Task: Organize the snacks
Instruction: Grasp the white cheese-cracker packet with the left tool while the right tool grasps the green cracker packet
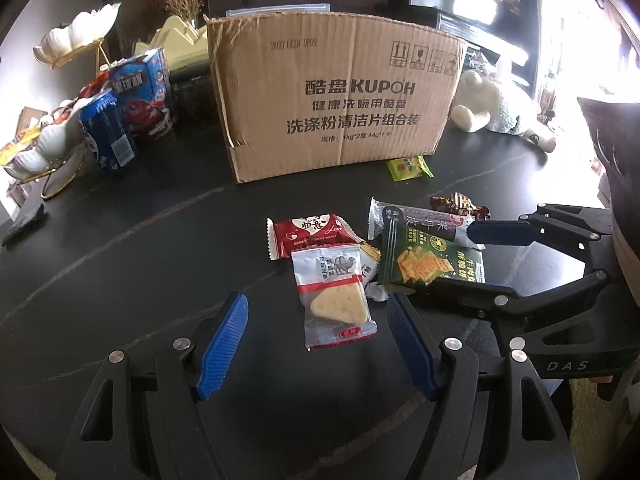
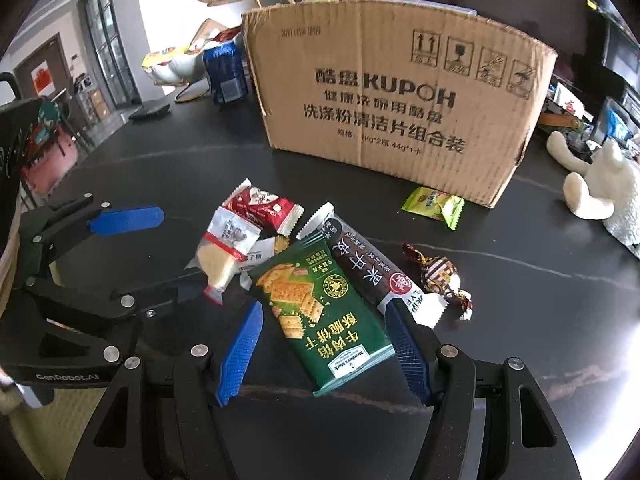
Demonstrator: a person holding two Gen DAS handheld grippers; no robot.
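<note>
A pile of snack packets lies on the black table in front of a cardboard box. My left gripper is open, its blue fingers on either side of a clear cheese-wedge packet. My right gripper is open around a green cracker packet. Beside these lie a red heart packet, a dark fruit-leather bar, a brown wrapped candy and a small green packet.
Blue snack boxes and a white shell-shaped stand are at the left of the box. A white plush toy lies to its right. The table edge curves near both grippers.
</note>
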